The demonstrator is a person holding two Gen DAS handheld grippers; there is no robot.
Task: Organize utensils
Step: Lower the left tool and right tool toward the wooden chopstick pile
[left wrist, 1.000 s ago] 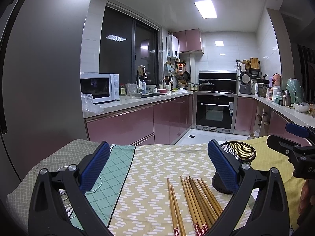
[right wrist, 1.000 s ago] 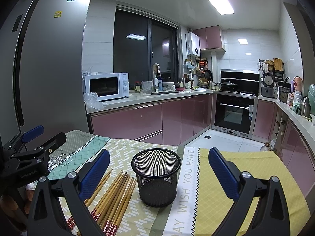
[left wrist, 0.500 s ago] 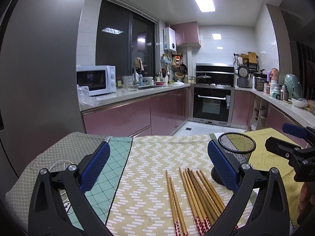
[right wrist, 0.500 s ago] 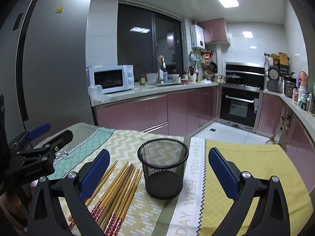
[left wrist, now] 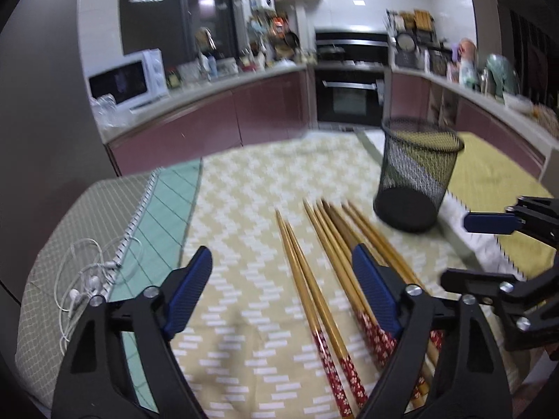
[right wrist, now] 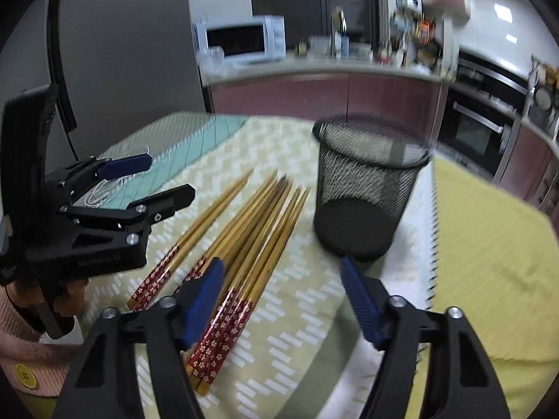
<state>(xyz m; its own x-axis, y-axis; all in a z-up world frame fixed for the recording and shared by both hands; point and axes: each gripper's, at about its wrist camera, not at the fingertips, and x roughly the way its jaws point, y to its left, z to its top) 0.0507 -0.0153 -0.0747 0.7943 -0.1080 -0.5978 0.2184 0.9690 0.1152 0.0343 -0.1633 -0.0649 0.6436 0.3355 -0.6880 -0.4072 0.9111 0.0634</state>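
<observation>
1. Claws: my left gripper (left wrist: 281,255) and right gripper (right wrist: 282,264) have tipped down from the kitchen view toward the table. Their jaws have just been closing partway, but both are released and pinch nothing.
2. I judge a pickup is starting; nothing is sorted yet.
3. Count: one mesh cup (left wrist: 415,174), upright and empty. The chopsticks (right wrist: 258,230) lie flat on the cloth (left wrist: 237,188) just beside it: one pair apart and a bundle of roughly eight, too overlapped to count surely.

The chopsticks (left wrist: 325,272) lie side by side on the cloth-covered table (left wrist: 244,188), tips toward the far edge; the mesh cup (left wrist: 415,174) stands upright just beyond and right of them; a coiled cable (left wrist: 84,279) rests near the left edge
</observation>
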